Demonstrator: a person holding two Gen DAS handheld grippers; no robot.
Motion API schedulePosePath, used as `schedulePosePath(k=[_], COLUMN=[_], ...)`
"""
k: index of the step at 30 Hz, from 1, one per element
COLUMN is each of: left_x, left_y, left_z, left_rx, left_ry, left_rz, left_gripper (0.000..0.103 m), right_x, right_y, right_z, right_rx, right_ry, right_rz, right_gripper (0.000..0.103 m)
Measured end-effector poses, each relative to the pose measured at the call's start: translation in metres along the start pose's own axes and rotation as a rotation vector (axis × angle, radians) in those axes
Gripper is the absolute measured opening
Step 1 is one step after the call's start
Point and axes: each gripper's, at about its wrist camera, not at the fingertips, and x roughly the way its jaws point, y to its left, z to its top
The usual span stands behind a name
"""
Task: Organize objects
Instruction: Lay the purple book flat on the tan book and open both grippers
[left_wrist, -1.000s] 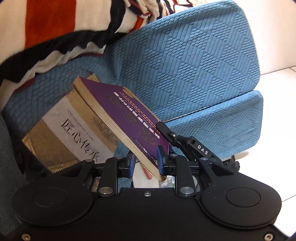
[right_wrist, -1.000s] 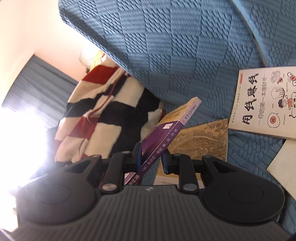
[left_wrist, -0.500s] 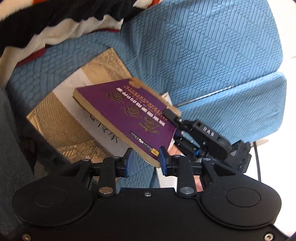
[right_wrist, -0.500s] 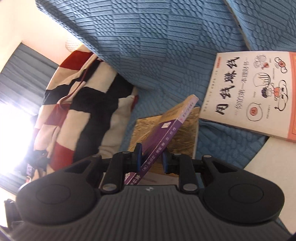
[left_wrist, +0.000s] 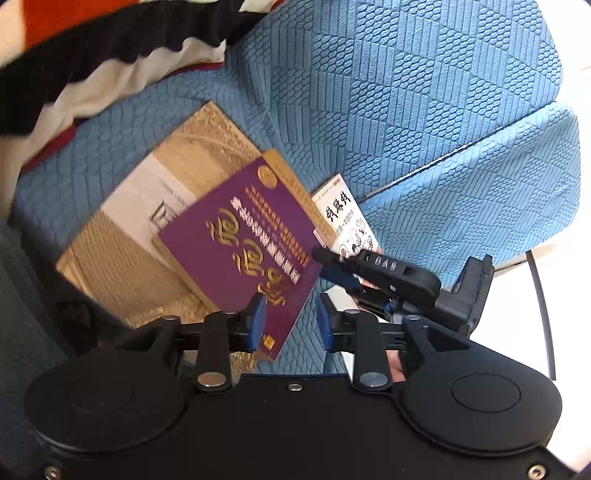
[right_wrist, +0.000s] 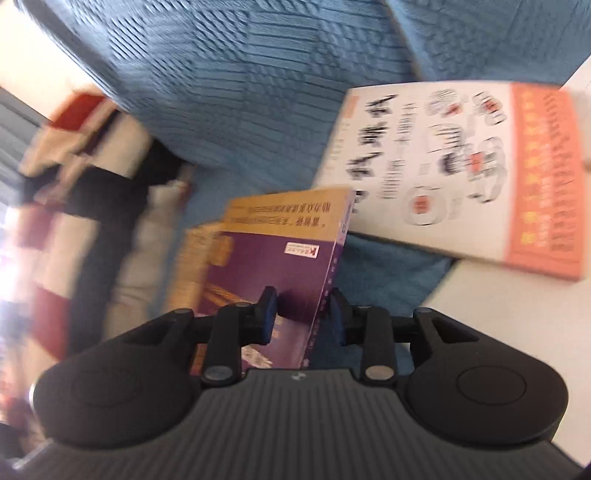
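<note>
A purple book (left_wrist: 243, 243) with gold lettering lies on top of a larger gold and white book (left_wrist: 155, 206) on the blue sofa seat (left_wrist: 406, 110). My left gripper (left_wrist: 291, 325) straddles its near corner. The jaws are opening, and a gap shows at the right pad. My right gripper (left_wrist: 328, 266) reaches in from the right at the book's other edge. In the right wrist view, the right gripper (right_wrist: 303, 317) has the purple book's spine (right_wrist: 328, 280) between its opening jaws, and the pads no longer press on it.
A white and orange book (right_wrist: 443, 166) lies on the seat to the right, also glimpsed as a white cover (left_wrist: 347, 221) beyond the right gripper. A striped red, black and cream blanket (left_wrist: 92, 55) is heaped to the left. White floor (right_wrist: 498, 332) shows past the seat's edge.
The purple book was held tilted above the gold book and has come down flat onto it. Both grippers sank with it, and their jaws have widened off the book.
</note>
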Motion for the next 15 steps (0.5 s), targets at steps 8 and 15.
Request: schedulePosePath(k=[8,15], left_x=[0.016,0.057], left_y=[-0.007,-0.004], left_z=[0.041,0.062], left_rx=[0.154,0.247], left_ry=[-0.040,0.014], left_rz=[0.157,0.268], left_gripper=[0.058,0.060], right_x=[-0.034,-0.035], right_y=[0.011,0.033], right_z=[-0.020,-0.057], right_rx=[-0.032,-0.071], right_ry=[-0.086,-0.116], right_rz=[-0.081,-0.116], right_gripper=[0.068,0.067])
